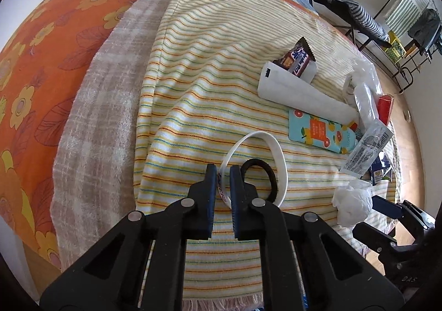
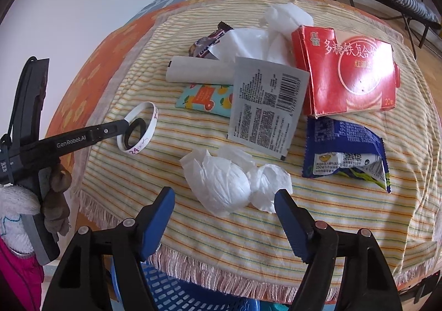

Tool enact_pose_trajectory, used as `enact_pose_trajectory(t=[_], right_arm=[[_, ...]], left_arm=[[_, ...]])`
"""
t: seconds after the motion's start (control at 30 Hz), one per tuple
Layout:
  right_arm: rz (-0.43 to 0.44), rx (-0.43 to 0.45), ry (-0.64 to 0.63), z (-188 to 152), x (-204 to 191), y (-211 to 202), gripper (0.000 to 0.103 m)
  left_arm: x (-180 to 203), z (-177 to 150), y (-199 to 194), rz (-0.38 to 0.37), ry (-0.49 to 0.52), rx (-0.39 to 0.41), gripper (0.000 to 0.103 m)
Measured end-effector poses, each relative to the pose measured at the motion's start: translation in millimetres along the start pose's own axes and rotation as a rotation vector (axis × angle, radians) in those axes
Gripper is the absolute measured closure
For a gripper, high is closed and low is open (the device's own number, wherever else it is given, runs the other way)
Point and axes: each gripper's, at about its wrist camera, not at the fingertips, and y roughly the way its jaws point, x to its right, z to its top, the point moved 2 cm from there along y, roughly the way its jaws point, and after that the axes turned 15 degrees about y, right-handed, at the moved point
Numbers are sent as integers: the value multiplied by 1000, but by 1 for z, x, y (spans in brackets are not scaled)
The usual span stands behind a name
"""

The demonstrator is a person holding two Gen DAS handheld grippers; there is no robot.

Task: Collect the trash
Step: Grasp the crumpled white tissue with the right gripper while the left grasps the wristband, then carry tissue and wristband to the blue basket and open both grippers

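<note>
**Left hand-held gripper pinches the wristband; right one open over the tissues**

The left hand-held gripper (image 1: 222,173) has its blue pads nearly together, clamped on the rim of a white wristband (image 1: 277,145) that lies on the striped towel (image 1: 193,62) covering the bed. A black hair tie (image 1: 269,173) lies inside the wristband's loop, just beside the right pad.

The right hand-held gripper (image 2: 225,202) stands wide, its jaws on either side of the near edge of two crumpled tissues (image 2: 221,181); the pads do not press on them.

The rest of the trash lies further back on the towel: a grey sachet (image 2: 266,106) with a barcode, a red carton (image 2: 345,73), a blue wrapper (image 2: 345,151), a rolled white paper (image 2: 199,72), a fruit-printed packet (image 2: 205,97), a chocolate wrapper (image 2: 210,40) and more tissue (image 2: 287,18). A blue basket (image 2: 176,294) shows below the towel's fringe.
</note>
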Motion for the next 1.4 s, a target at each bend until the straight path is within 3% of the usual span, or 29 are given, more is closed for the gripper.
enact_pose_trajectory(t=[0.43,0.57,0.7,0.87,1.4], right_arm=[[-10,-3,12,5,-5,19,26],[-5,-19,32,5,-4,27,35],[-2,-9,36,8,-1,26,57],[42,-15,64,7,6,23,67],[116,35,7,-2,-9,-23,69]], left_arm=[[0,1,5,19,2,36,100],[1,-1,-1,13,2,54,101],[5,0,-9,11,13,72,101],[13,1,-17,-8,17,89,101],[30,-13,-60,-55,46,154,101]])
